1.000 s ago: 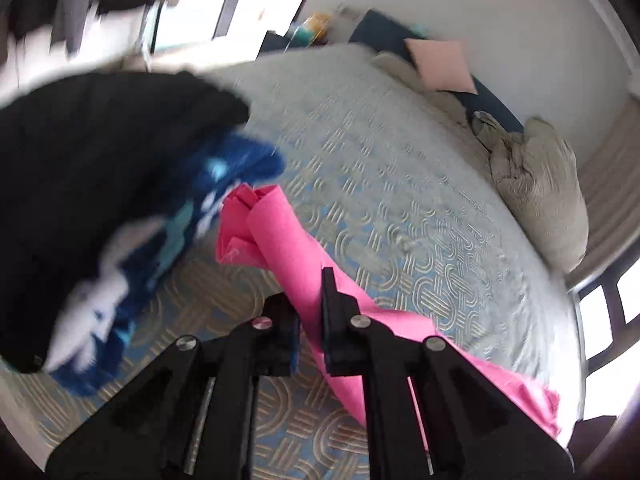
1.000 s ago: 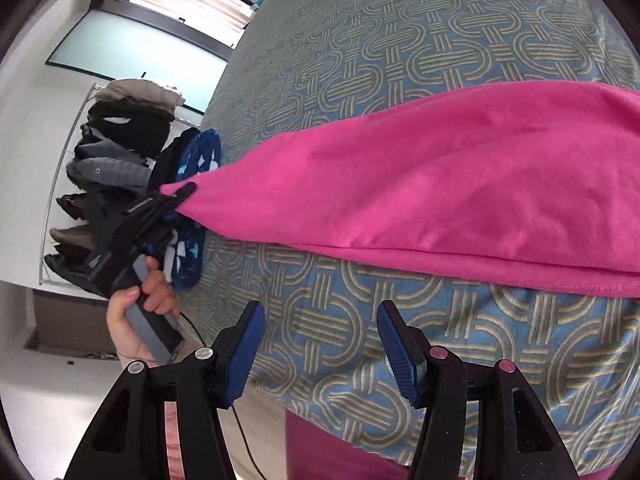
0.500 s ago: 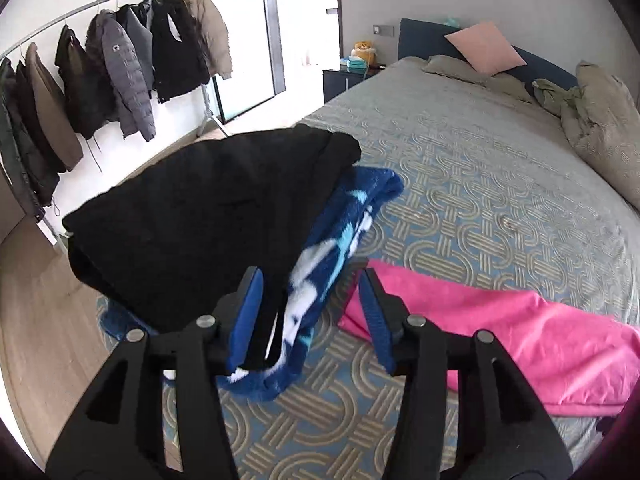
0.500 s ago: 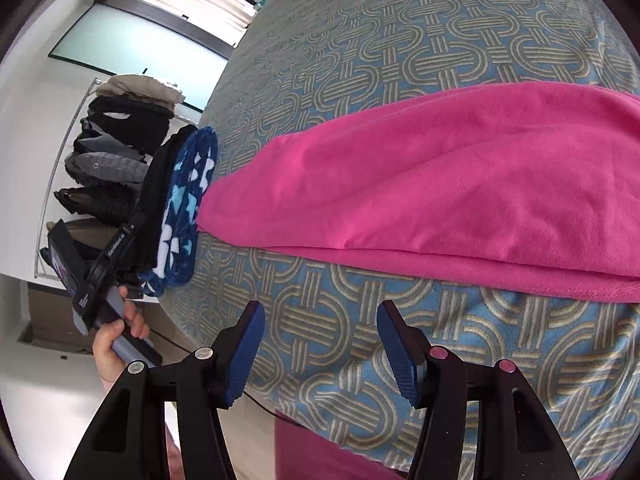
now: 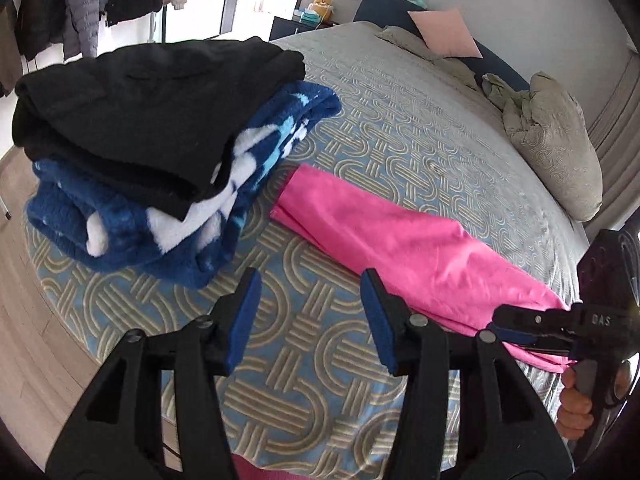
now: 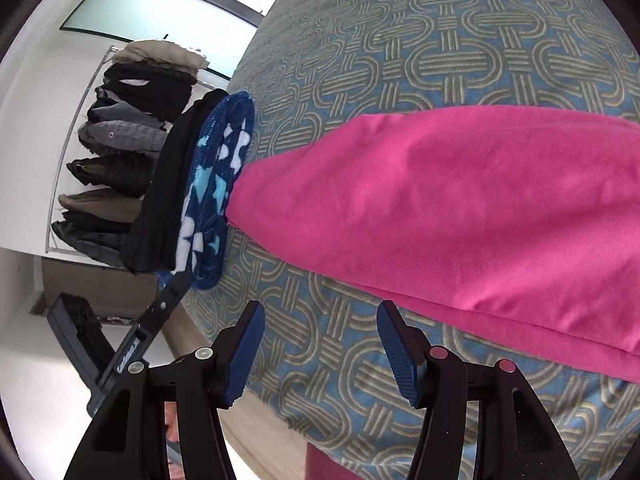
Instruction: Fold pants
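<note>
**Pink pants flat on the bed, both grippers released**

The pants (image 5: 404, 240) lie folded lengthwise as a long pink strip on the patterned bedspread (image 5: 400, 128). In the left wrist view the strip runs from about 12 o'clock of the left gripper (image 5: 310, 300) down toward 3 o'clock, its narrow end just beside a stack of folded clothes. That stack sits at 10 o'clock: a black garment (image 5: 140, 120) on top of a blue fleece (image 5: 160, 240) with white and pale blue marks.

The left gripper hangs over bare bedspread near the bed's edge, jaws apart with nothing between them; its blue pads (image 5: 244, 316) touch no cloth. The right gripper (image 5: 520, 330) shows at 3 o'clock in this view, held by a hand (image 5: 576, 404), its tips over the wide end of the pants; whether they touch the cloth cannot be told there.

In the right wrist view the right gripper (image 6: 320, 344) is released too, its jaws spread above the bedspread, the pants filling the area from 12 to 3 o'clock, close to the right pad (image 6: 396, 352) but apart from it. The left gripper (image 6: 160, 312) appears at 9 o'clock, below the stack.

Pillows (image 5: 552, 140) lie at 2 o'clock in the left view, and coats hang on a rack (image 6: 116, 152) beyond the bed.
</note>
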Demonstrator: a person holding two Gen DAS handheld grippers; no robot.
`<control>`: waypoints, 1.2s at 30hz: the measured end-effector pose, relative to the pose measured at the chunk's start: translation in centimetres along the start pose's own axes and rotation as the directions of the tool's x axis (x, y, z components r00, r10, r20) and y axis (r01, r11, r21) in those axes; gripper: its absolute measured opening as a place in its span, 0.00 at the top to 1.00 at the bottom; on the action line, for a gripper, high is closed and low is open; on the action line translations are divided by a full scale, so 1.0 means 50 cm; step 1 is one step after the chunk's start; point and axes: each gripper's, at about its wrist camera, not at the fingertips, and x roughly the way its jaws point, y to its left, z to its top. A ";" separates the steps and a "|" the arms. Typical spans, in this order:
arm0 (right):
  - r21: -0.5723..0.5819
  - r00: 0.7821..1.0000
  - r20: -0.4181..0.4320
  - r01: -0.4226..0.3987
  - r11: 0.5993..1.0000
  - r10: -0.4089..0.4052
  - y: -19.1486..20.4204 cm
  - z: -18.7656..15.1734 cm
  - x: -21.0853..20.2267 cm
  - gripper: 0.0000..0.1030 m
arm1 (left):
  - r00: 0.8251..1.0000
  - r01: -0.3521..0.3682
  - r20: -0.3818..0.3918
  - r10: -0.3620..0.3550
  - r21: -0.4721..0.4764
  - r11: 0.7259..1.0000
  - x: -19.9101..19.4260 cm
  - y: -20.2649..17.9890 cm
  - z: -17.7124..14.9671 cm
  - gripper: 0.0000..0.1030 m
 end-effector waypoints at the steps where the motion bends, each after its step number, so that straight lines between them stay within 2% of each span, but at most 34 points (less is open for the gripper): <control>1: 0.012 1.000 -0.002 -0.006 1.000 0.006 -0.002 0.002 0.011 0.42 | 1.000 0.006 -0.005 -0.006 -0.013 1.000 -0.001 0.008 -0.006 0.48; 5: 0.084 0.999 -0.008 -0.037 0.996 0.038 -0.011 0.016 0.056 0.42 | 0.999 0.023 -0.022 -0.025 -0.086 0.996 0.006 0.040 -0.017 0.48; 8: 0.185 0.992 -0.023 -0.119 0.976 0.126 -0.017 0.024 0.098 0.42 | 0.998 0.042 -0.035 -0.047 -0.131 0.991 0.014 0.059 -0.025 0.48; 10: 0.211 0.986 -0.014 -0.157 0.965 0.163 -0.012 0.032 0.123 0.42 | 0.997 0.053 -0.039 -0.059 -0.148 0.988 0.016 0.064 -0.026 0.48; 13: 0.215 0.989 0.039 -0.149 0.965 0.144 0.001 0.052 0.144 0.42 | 0.997 0.064 -0.038 -0.071 -0.160 0.985 0.018 0.064 -0.028 0.48; 14: 0.209 0.987 0.064 -0.154 0.966 0.144 0.009 0.059 0.145 0.46 | 0.997 0.065 -0.038 -0.072 -0.162 0.985 0.019 0.064 -0.028 0.48; 15: 0.199 0.984 0.090 -0.166 0.966 0.151 0.018 0.063 0.142 0.65 | 0.997 0.067 -0.039 -0.074 -0.161 0.985 0.020 0.062 -0.028 0.48; 17: 0.146 0.976 0.113 -0.200 0.969 0.184 0.046 0.075 0.135 0.86 | 0.996 0.067 -0.043 -0.075 -0.160 0.985 0.024 0.060 -0.027 0.48; 18: 0.118 0.972 0.125 -0.215 0.969 0.200 0.060 0.080 0.129 0.89 | 0.996 0.069 -0.044 -0.077 -0.161 0.985 0.026 0.059 -0.026 0.48; 20: 0.070 0.965 0.149 -0.230 0.971 0.218 0.086 0.091 0.122 0.89 | 0.995 0.084 -0.045 -0.093 -0.165 0.983 0.034 0.054 -0.023 0.48; 22: 0.048 0.969 0.125 -0.222 0.974 0.214 0.104 0.099 0.125 0.88 | 0.993 0.098 -0.053 -0.108 -0.166 0.981 0.046 0.045 -0.018 0.48; 24: 0.073 0.974 0.066 -0.220 0.973 0.215 0.106 0.101 0.138 0.88 | 0.989 0.118 -0.074 -0.132 -0.164 0.979 0.064 0.032 -0.013 0.48; 26: 0.076 0.974 0.055 -0.222 0.972 0.218 0.099 0.094 0.136 0.87 | 0.982 0.143 -0.095 -0.161 -0.173 0.974 0.083 0.022 -0.011 0.48; 30: 0.040 0.988 0.075 -0.136 0.990 0.132 0.080 0.090 0.113 0.86 | 0.968 0.199 -0.111 -0.227 -0.221 0.955 0.122 0.009 0.003 0.48; 33: 0.037 0.995 0.089 -0.056 0.998 0.053 0.050 0.116 0.088 0.85 | 0.953 0.234 -0.124 -0.275 -0.270 0.934 0.151 0.002 0.027 0.48; 36: 0.006 0.995 0.098 0.029 1.000 -0.029 0.030 0.169 0.056 0.80 | 0.954 0.221 -0.130 -0.269 -0.302 0.927 0.176 -0.001 0.048 0.48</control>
